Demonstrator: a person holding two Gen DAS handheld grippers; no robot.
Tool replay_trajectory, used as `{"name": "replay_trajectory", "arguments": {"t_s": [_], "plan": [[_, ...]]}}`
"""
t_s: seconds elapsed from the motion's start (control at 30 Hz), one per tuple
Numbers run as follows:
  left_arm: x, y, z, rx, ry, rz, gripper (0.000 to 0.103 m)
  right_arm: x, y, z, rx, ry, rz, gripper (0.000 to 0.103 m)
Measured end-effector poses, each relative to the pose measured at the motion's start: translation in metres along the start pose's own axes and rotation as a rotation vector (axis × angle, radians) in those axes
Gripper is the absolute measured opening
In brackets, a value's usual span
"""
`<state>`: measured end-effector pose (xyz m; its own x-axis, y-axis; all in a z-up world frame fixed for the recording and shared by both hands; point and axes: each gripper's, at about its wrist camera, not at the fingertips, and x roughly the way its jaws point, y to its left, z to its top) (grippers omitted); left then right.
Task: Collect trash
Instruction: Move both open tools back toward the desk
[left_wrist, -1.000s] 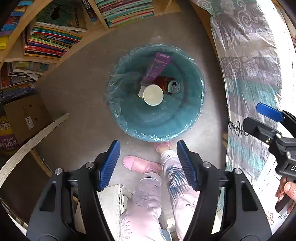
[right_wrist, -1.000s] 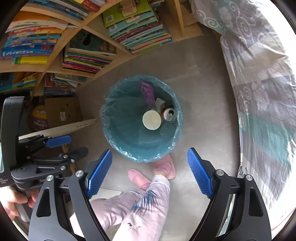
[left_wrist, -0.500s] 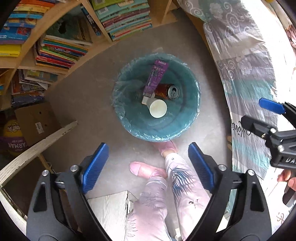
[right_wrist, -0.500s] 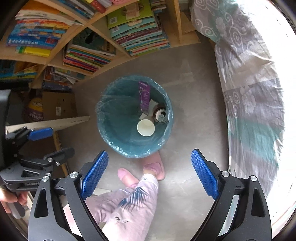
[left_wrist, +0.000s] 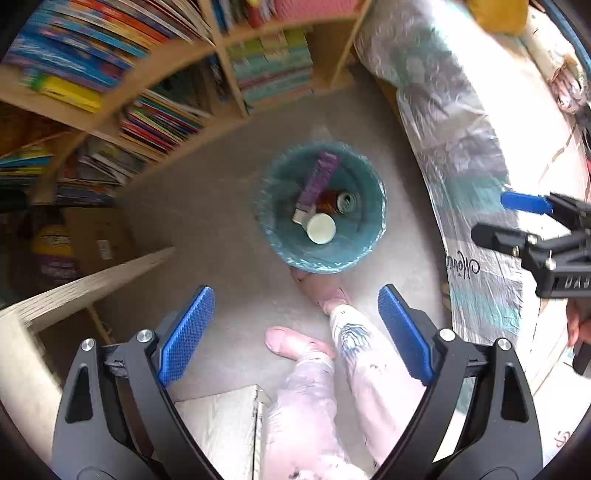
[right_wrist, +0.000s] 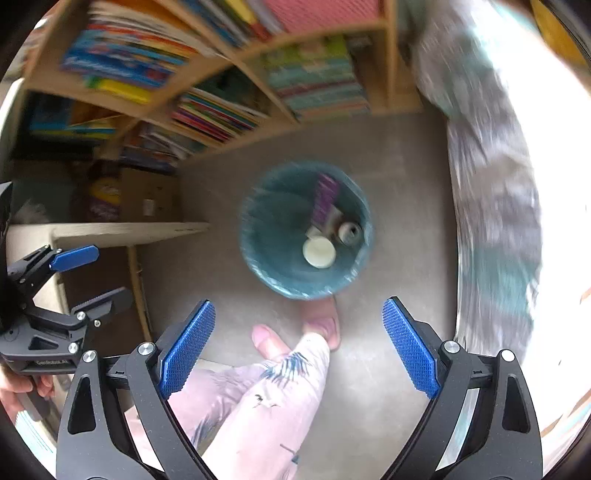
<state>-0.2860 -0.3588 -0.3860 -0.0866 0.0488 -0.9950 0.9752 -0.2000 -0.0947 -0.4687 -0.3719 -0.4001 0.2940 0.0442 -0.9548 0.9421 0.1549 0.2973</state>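
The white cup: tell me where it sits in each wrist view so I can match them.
Left wrist: the white cup lies in the teal bin, just right of centre, below the purple box.
Right wrist: the cup is in the bin, at centre.
Shared landmark: the drink can beside it.

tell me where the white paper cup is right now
In the left wrist view the white paper cup lies inside the teal-lined trash bin, just below the soda can and the purple box.
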Motion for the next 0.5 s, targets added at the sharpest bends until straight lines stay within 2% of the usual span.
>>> {"name": "replay_trajectory", "arguments": {"t_s": [0.1,0.17,0.33,0.5], "plan": [[-0.044,0.015,-0.02,-0.052,-0.075,-0.021,0.095,-0.027,0.028,0.006,-0.065,-0.045,0.028,0.091],[-0.066,0.025,-0.034,-0.082,-0.104,-0.039,0.096,-0.047,0.051,0.012,-0.115,-0.08,0.057,0.091],[-0.118,0.048,-0.07,-0.158,-0.152,0.027,0.096,-0.09,0.114,0.024,-0.25,-0.147,0.118,0.091],[-0.166,0.08,-0.103,-0.252,-0.232,0.074,0.096,-0.111,0.183,0.04,-0.409,-0.137,0.163,0.091]]}}
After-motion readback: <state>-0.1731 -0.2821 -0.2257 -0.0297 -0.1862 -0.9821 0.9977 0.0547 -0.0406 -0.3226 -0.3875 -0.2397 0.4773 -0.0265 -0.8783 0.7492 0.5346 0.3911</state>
